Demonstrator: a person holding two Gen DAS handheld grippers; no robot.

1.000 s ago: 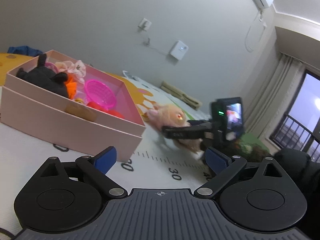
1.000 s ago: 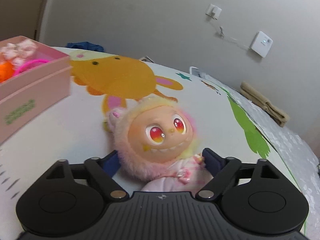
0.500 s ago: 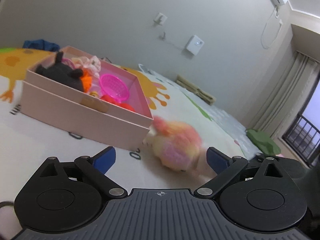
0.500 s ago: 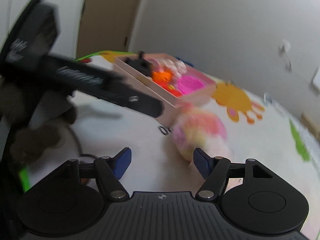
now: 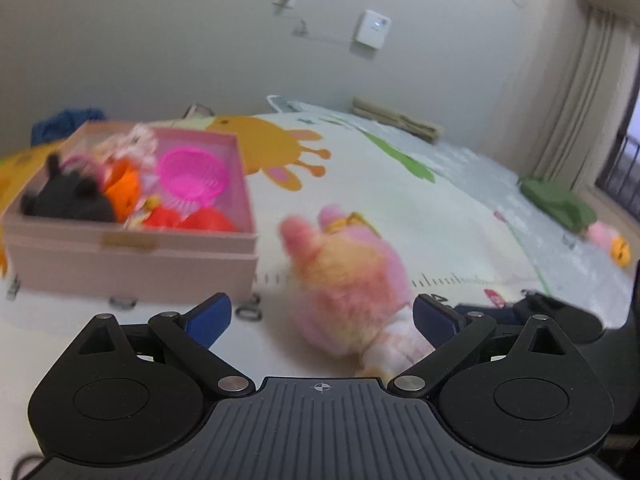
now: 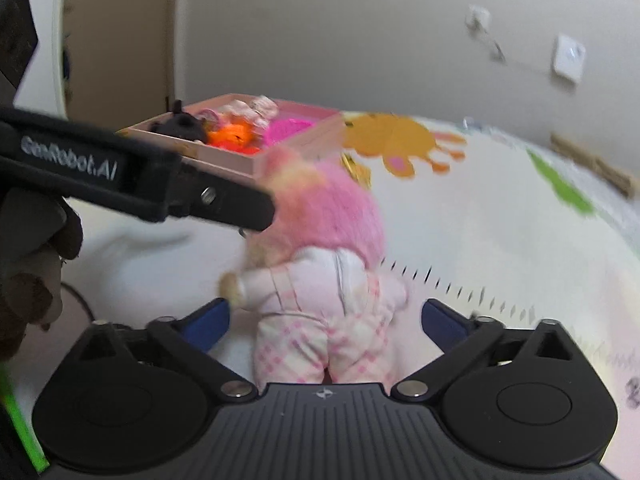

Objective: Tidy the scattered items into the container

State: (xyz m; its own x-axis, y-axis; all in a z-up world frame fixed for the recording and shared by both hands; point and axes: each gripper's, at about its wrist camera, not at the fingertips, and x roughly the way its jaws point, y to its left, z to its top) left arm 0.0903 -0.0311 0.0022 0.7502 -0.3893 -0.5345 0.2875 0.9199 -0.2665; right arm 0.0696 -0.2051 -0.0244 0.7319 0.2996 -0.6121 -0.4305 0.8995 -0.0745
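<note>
Doll [image 5: 348,280] lies on the mat [image 5: 420,208] just beside the box [image 5: 132,256] corner; I keep both left gripper [image 5: 322,316] and right gripper [image 6: 326,316] spread open around it, nothing gripped, lining up a grab.

Your left wrist view sits low over the mat [image 5: 400,184], facing the back wall, with the box [image 5: 132,256] at mid left and the doll [image 5: 352,280] close at centre. Your right wrist view looks from behind the doll [image 6: 320,248], very near, toward the box [image 6: 248,152] in the upper middle. Both views share doll, box, mat and wall; both are blurred.
</note>
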